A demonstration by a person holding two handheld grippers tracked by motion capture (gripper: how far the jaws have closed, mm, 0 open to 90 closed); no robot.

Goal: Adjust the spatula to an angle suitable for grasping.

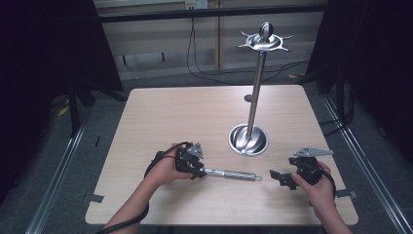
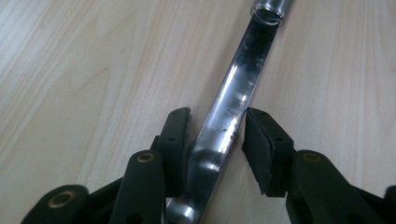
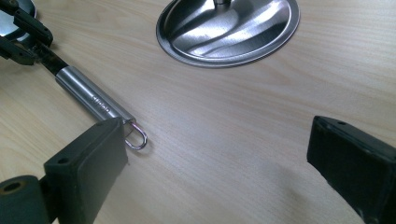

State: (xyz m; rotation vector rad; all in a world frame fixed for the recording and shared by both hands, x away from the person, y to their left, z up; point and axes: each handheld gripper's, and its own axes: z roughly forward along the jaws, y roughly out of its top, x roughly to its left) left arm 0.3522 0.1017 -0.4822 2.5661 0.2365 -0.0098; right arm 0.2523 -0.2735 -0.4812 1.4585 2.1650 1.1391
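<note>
Here the left gripper (image 1: pixel 197 168) sits at about seven o'clock on the table (image 1: pixel 175 112), held in the person's left hand (image 1: pixel 163 169), and its black jaws straddle a metal utensil (image 1: pixel 229 173) that lies flat on the wood. In the left gripper view the two ribbed rubber pads (image 2: pixel 261 149) flank the flat, mirror-bright shaft (image 2: pixel 229 116); the left pad lies just beside the metal and a thin gap shows at the right pad, so whether the jaws are truly clamped I cannot tell. Out from the jaws the shaft widens into a round, brushed-steel handle (image 3: pixel 93 100) with faint lettering, ending in a small wire hanging loop (image 3: pixel 136 136) that points toward three o'clock.

The right gripper (image 1: pixel 280 178) is at about five o'clock, in the person's right hand (image 1: pixel 316 187), a grey three-cornered plate (image 1: pixel 311 152) on top. Its jaws stand wide apart and hold nothing; in the right gripper view the blocky black left jaw sits just before the wire loop, with bare wood between the two jaws.

Beyond both, near the table's centre toward two o'clock, stands a polished steel stand (image 1: pixel 255 97): a round dished base (image 3: pixel 229 30) with swirled reflections, a slim upright pole, and a star-shaped crown of hooks (image 1: pixel 264 43) topped by a knob. The tabletop is pale wood-grain laminate with rounded corners.
</note>
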